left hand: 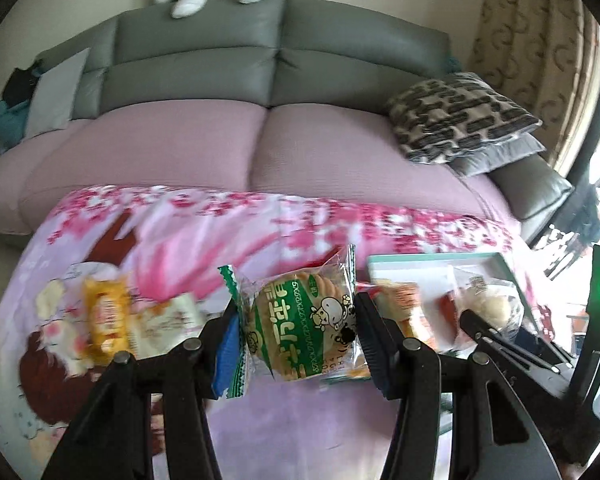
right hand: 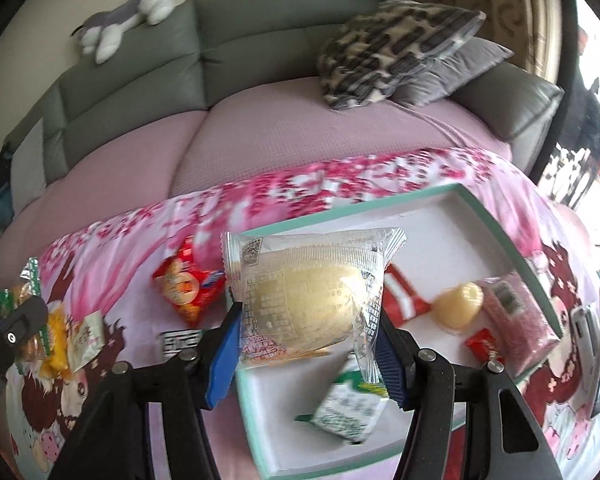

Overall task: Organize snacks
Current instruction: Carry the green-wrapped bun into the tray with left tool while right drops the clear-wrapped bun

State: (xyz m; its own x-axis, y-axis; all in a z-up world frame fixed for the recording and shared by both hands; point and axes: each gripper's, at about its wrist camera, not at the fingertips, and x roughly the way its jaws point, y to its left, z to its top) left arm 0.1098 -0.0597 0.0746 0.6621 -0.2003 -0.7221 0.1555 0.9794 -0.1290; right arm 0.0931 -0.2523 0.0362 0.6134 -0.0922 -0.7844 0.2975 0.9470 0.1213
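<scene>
Beside the tray (right hand: 500,236), red packet (right hand: 186,284), yellow packet (left hand: 104,320), sofa (left hand: 220,40)

Black gripper (left hand: 296,328), blue pads (left hand: 226,354)

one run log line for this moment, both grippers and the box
left gripper: shut on green biscuit pack | right gripper: shut on clear pastry pack, above box | box: holds several snacks
</scene>
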